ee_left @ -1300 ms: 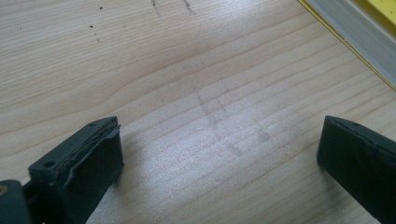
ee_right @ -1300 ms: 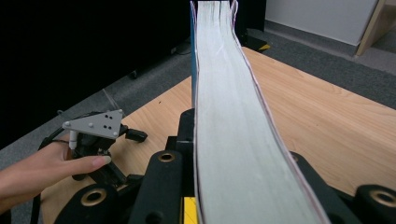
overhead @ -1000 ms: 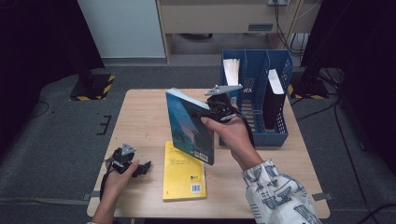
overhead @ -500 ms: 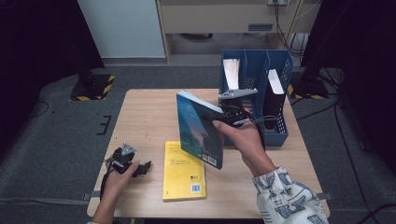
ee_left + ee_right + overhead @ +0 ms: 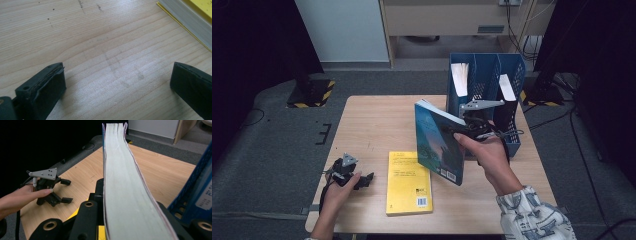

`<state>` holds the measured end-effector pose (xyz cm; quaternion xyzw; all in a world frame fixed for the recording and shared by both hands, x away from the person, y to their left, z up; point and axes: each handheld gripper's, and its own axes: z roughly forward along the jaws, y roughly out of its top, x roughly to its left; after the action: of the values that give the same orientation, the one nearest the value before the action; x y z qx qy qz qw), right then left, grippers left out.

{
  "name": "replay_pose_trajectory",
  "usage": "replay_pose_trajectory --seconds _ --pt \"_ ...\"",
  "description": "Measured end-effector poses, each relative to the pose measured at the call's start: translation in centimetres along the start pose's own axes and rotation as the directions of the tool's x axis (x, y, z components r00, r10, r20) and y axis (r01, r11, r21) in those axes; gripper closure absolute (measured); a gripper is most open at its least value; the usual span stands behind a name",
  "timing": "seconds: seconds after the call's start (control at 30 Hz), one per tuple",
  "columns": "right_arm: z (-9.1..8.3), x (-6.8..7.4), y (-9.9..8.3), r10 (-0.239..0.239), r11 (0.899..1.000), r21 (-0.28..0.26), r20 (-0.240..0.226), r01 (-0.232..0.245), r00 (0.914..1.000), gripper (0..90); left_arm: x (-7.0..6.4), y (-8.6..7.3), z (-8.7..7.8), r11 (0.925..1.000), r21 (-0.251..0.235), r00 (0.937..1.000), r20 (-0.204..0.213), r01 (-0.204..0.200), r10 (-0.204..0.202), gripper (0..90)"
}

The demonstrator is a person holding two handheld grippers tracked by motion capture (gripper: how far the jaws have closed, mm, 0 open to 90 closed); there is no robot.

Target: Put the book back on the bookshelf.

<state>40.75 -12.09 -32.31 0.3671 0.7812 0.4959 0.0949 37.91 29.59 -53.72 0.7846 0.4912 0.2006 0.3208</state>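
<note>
Blue book [image 5: 438, 142] clamped upright, blue file rack [image 5: 486, 75] just behind, yellow book [image 5: 408, 182] beside.

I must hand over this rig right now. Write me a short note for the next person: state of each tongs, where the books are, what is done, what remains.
Right tongs: shut on the blue book, held upright above the table, beside the blue file rack.
Left tongs: open, holding nothing, resting on the table at the near left.
Yellow book: flat on the table, untouched.
Done: blue book lifted.
Left, probably: slot the blue book into the rack, then the yellow book.
</note>
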Motion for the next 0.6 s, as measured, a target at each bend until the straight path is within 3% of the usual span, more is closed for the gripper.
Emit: replay_pose_trajectory --seconds 0.6 --pt "-4.4 -1.7 -1.6 0.036 0.999 -0.010 0.051 -0.035 0.9981 73.5 0.0 0.0 0.0 1.0000 0.003 1.0000 0.000 -0.004 0.004 0.0"
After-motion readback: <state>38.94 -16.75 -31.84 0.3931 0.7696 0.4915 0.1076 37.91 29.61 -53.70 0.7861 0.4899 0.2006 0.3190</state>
